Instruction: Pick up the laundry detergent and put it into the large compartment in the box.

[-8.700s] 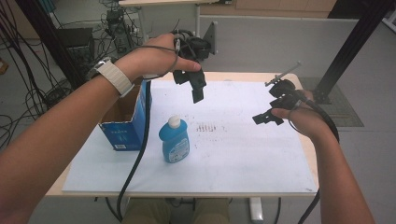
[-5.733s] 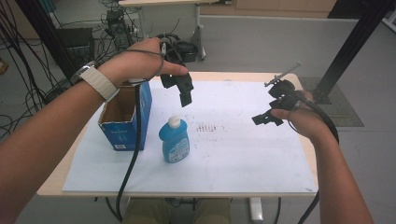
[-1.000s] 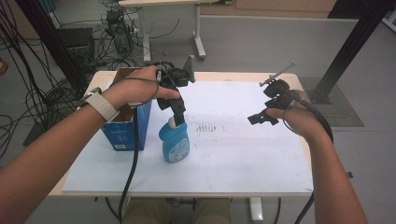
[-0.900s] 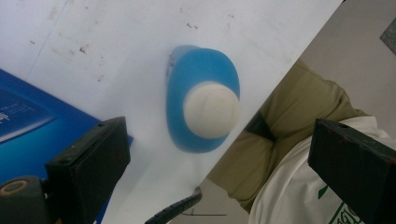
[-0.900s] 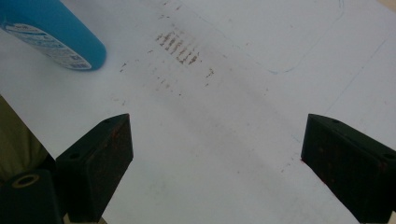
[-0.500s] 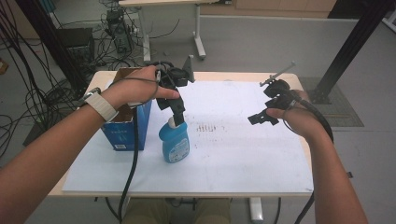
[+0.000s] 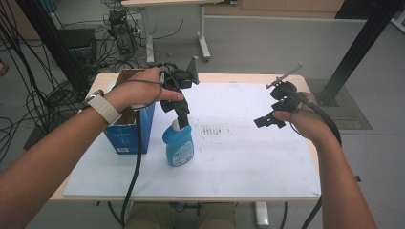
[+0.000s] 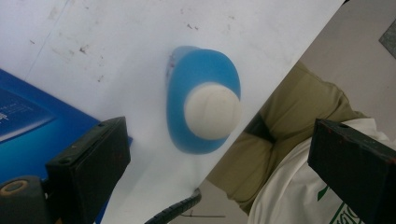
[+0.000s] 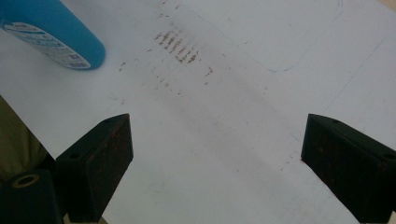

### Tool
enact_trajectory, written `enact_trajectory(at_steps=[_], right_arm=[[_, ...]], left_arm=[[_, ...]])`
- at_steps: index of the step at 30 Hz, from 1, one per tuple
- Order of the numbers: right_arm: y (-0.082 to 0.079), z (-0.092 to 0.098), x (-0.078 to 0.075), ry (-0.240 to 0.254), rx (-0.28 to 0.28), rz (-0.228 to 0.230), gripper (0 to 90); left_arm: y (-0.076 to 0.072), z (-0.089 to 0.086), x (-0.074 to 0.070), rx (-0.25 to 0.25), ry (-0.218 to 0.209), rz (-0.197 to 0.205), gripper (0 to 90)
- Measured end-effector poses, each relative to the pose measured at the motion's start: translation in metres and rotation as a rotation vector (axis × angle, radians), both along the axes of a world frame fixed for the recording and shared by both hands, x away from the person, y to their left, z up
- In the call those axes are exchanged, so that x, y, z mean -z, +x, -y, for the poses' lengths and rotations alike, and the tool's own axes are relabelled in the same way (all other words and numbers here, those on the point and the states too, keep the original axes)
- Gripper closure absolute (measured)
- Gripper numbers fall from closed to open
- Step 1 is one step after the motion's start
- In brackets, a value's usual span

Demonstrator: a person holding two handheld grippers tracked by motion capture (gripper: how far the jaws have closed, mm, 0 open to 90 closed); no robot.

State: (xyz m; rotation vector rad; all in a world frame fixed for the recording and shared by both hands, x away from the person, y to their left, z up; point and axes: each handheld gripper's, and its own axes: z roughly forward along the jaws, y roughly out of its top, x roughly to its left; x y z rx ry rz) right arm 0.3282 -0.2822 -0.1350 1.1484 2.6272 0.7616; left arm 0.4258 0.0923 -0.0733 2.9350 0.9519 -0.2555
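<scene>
A blue box (image 7: pixel 128 131) stands at the worktop's (image 7: pixel 248 162) left edge. Just beside it the blue bottle (image 7: pixel 178 145) stands upright, long axis vertical, white cap (image 8: pixel 212 111) pointing up. The left gripper (image 7: pixel 180 110) reaches in from the left, tilted down right above the cap, its fingers (image 8: pixel 91 161) wide apart and gripping nothing. Well apart to the right, the right gripper (image 7: pixel 267 120) hovers over the white sheet, pointing left, fingers (image 9: pixel 95 163) spread wide and empty.

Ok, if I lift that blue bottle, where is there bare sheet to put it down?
Bare white sheet runs from the blue bottle across to the right gripper, past the brown smudges, and along the near edge. It is crowded at the left, where the blue box stands close beside the bottle, under the left gripper.
</scene>
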Motion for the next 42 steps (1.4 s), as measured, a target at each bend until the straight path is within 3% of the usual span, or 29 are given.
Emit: enact_trajectory(at_steps=[27,34,42], right_arm=[[0.0,0.001,0.004,0.007,0.0,-0.003,8.9],[0.0,0.002,0.007,0.015,0.002,-0.006,8.9],[0.001,0.002,0.011,0.017,-0.001,-0.01,8.9]], left_arm=[[-0.003,0.0,0.008,-0.004,-0.01,0.017,6.0],[-0.004,0.002,0.018,-0.006,-0.007,0.019,6.0],[-0.009,0.006,0.04,0.003,0.008,0.026,6.0]])
